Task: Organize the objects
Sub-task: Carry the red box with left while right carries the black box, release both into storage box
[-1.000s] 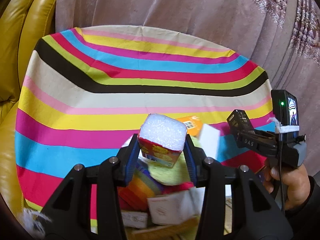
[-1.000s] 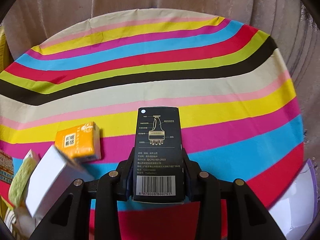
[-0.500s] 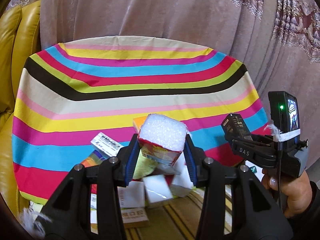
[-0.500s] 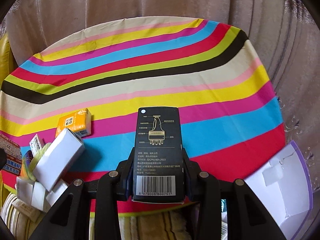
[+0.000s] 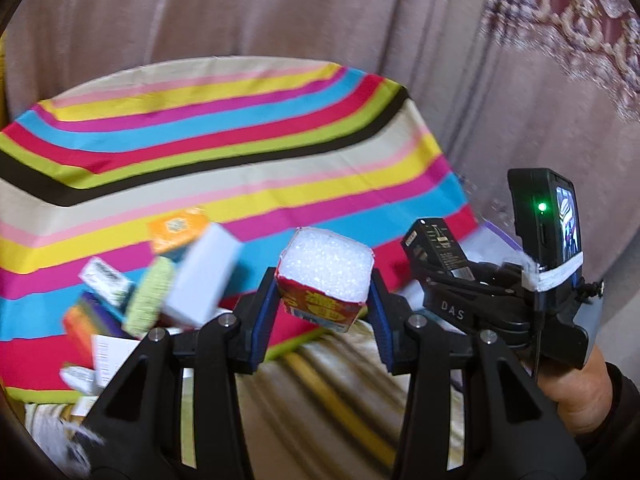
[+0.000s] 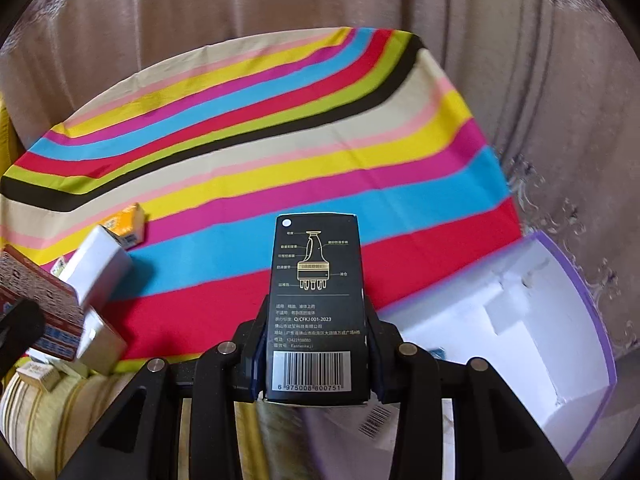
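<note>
My left gripper (image 5: 324,300) is shut on a small red and yellow carton (image 5: 325,280) with white foam showing at its open top, held in the air above the near edge of the striped tablecloth (image 5: 224,136). My right gripper (image 6: 316,340) is shut on a black box (image 6: 316,300) with a gold drawing and a barcode, held upright. The right gripper and its black box also show in the left wrist view (image 5: 436,252). A white box with a purple rim (image 6: 520,328) lies open at the right.
A heap of small boxes lies at the table's near left: an orange box (image 5: 178,230), a white box (image 5: 204,276), a green sponge (image 5: 150,300) and several others. Pink curtains (image 5: 280,8) hang behind. A striped cushion (image 5: 328,400) lies below the grippers.
Both grippers have pulled back from the table and swung right, each still holding its box. The heap of boxes now lies further left and the white purple-rimmed box shows larger.
</note>
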